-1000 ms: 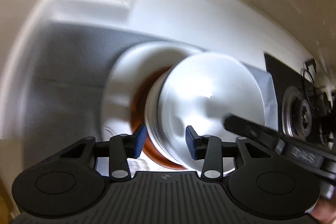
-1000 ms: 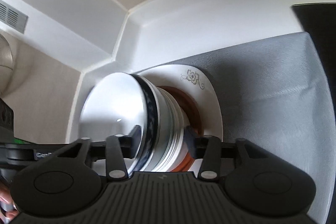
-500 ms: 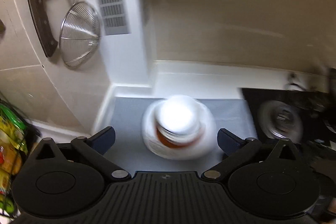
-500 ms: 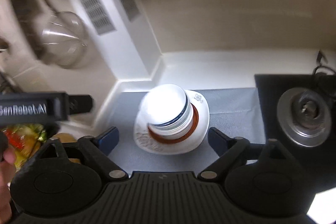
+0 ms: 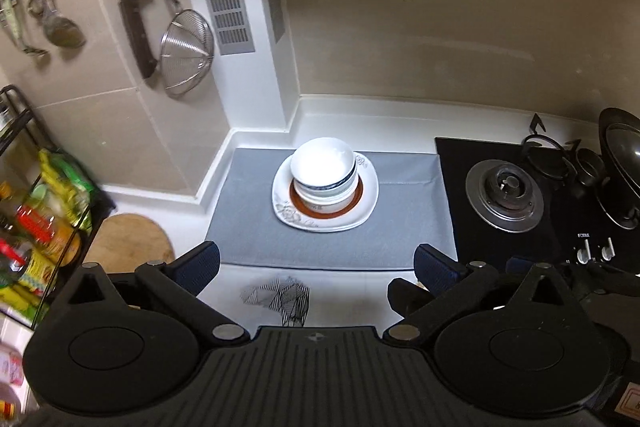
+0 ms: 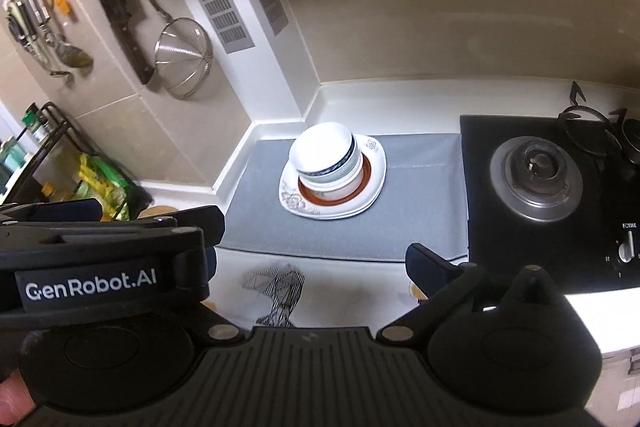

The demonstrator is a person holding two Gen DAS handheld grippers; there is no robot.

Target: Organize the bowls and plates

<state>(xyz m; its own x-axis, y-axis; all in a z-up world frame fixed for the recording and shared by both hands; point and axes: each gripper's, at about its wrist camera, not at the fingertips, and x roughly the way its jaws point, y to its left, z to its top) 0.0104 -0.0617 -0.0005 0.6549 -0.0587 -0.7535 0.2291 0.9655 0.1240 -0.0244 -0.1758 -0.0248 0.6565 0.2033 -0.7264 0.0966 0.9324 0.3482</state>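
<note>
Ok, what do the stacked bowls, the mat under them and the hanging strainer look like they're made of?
Stacked bowls: probably glazed ceramic; glossy white with strong glare, blue rim band.
Grey mat: likely woven fabric or soft plastic; matte, with a fold line.
Strainer: metal wire mesh, silvery and shiny, probably stainless steel.

Left gripper [image 5: 316,265] fingers spread wide; right gripper [image 6: 316,259] likewise, both empty.

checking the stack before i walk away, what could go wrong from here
1. The bowls lean toward the wall corner rather than sitting level on the plates; a bump could slide them off.
2. The stack sits on a grey mat, which might shift if nudged.
3. The stove burner is close beside the mat.
</note>
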